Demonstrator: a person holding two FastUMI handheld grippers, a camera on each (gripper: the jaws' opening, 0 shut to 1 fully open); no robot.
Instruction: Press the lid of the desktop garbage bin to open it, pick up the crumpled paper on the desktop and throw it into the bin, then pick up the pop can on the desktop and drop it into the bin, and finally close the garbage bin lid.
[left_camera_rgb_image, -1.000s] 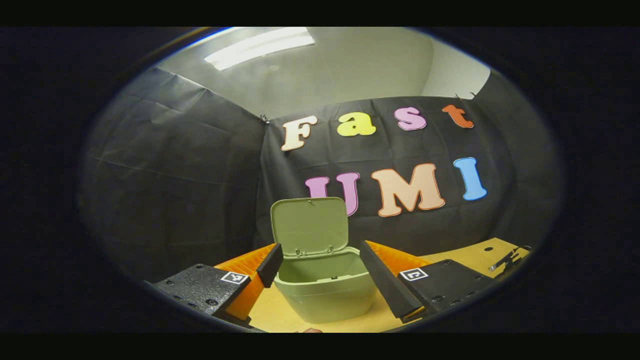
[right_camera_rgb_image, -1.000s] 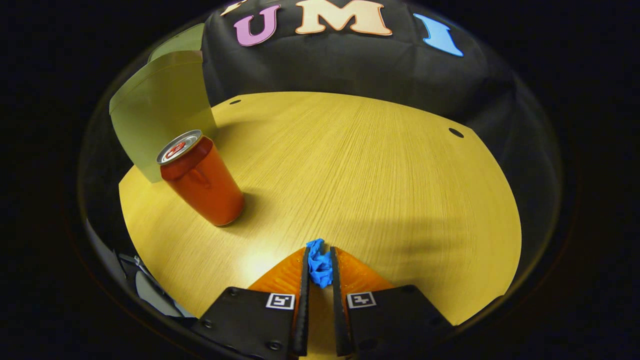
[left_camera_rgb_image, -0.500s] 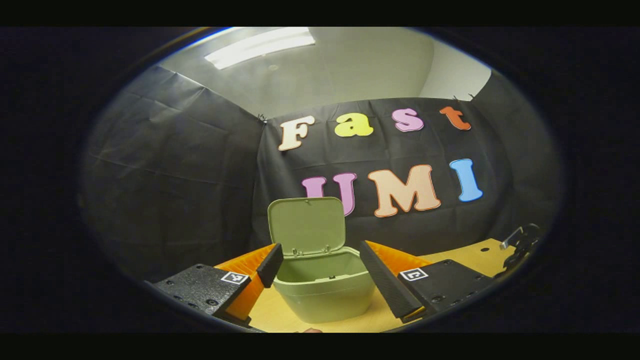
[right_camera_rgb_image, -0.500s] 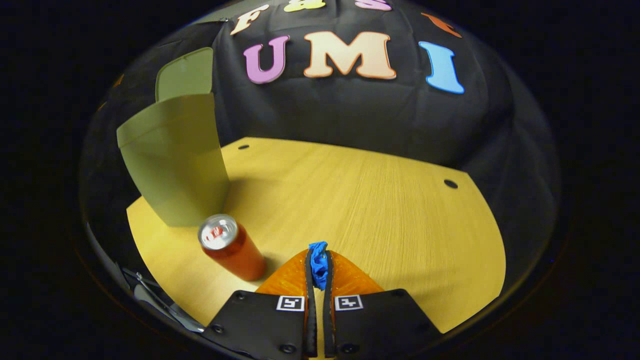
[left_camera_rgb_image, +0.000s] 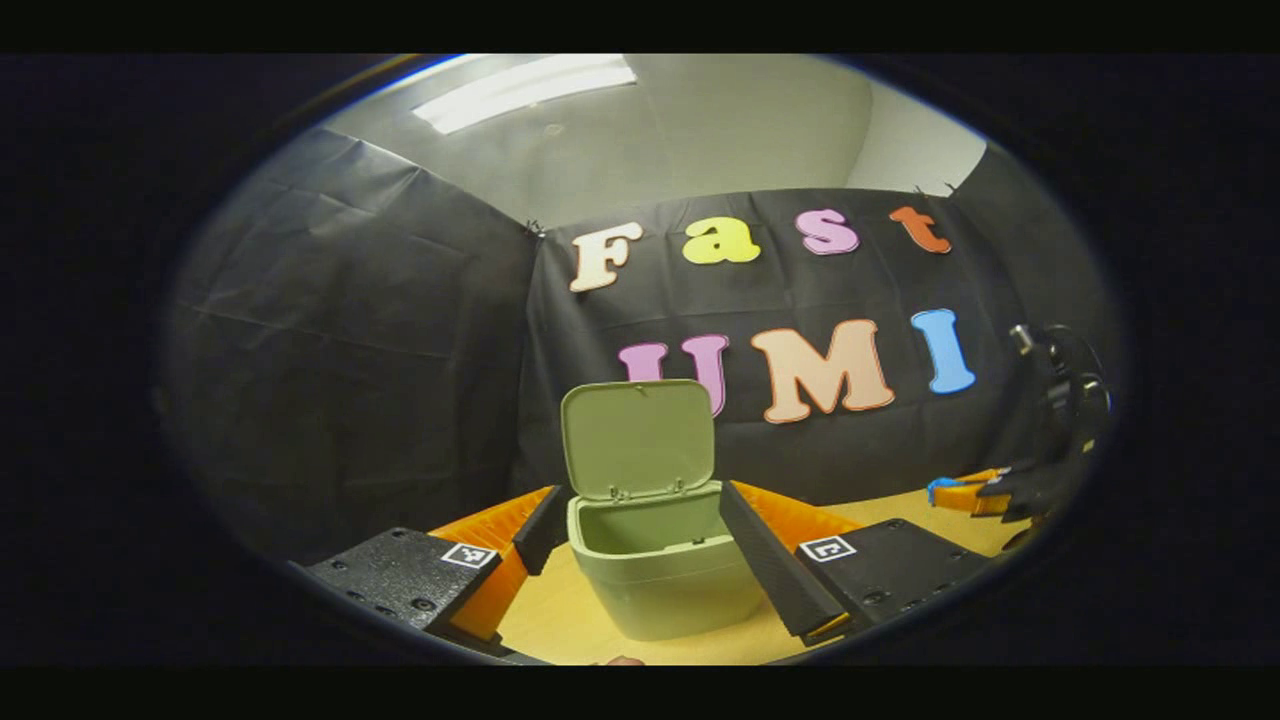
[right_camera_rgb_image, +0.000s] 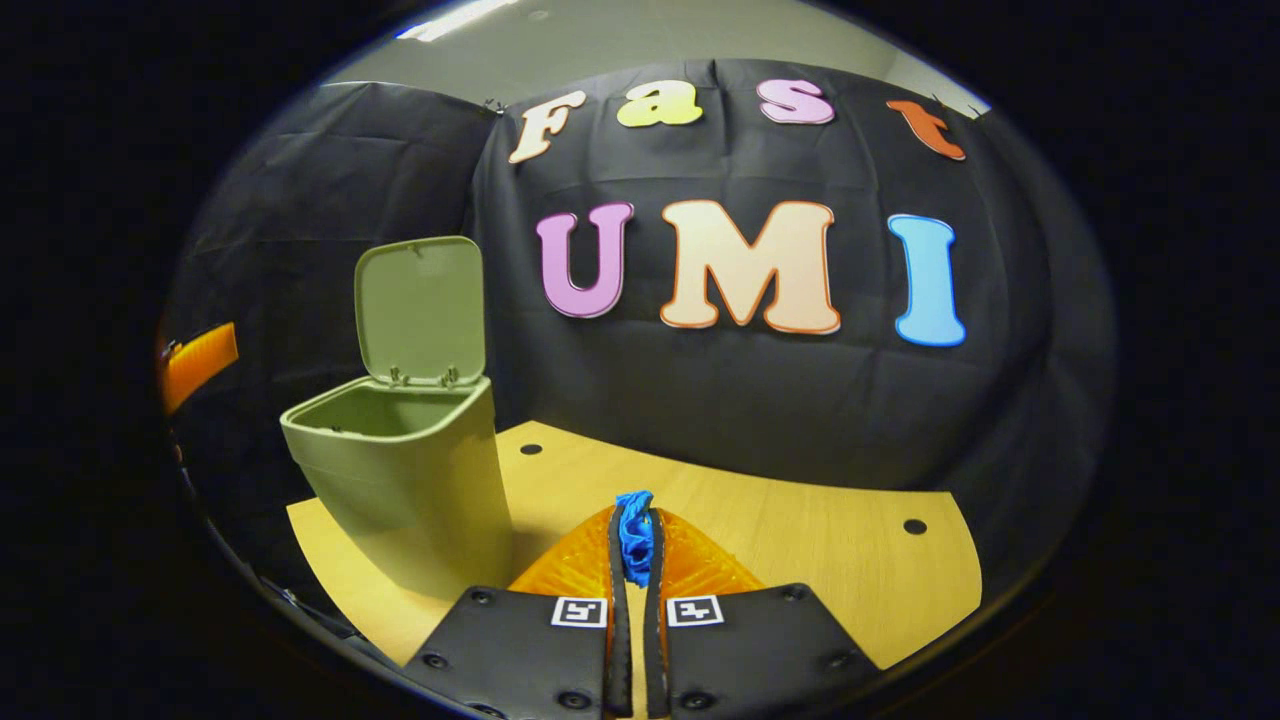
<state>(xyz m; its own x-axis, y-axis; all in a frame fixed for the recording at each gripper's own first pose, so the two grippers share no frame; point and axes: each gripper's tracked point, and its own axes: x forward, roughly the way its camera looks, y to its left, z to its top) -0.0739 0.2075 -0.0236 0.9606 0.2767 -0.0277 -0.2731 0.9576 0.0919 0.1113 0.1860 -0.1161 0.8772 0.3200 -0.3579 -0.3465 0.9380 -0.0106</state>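
My right hand-held gripper (right_camera_rgb_image: 632, 560) is squeezed tight on the crumpled paper (right_camera_rgb_image: 634, 535). My left hand-held gripper (left_camera_rgb_image: 640, 530) is wide apart near the bin (right_camera_rgb_image: 405, 470). I should let go only right over its open top

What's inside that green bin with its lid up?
The bin stands open, lid upright. Its upper inner walls look bare; the bottom is hidden by the front rim. The blue paper is pinched in the right tool.

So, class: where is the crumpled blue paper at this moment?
In the right gripper view, the crumpled paper is pinched between the right hand-held gripper fingers, above the desktop, right of the open bin.
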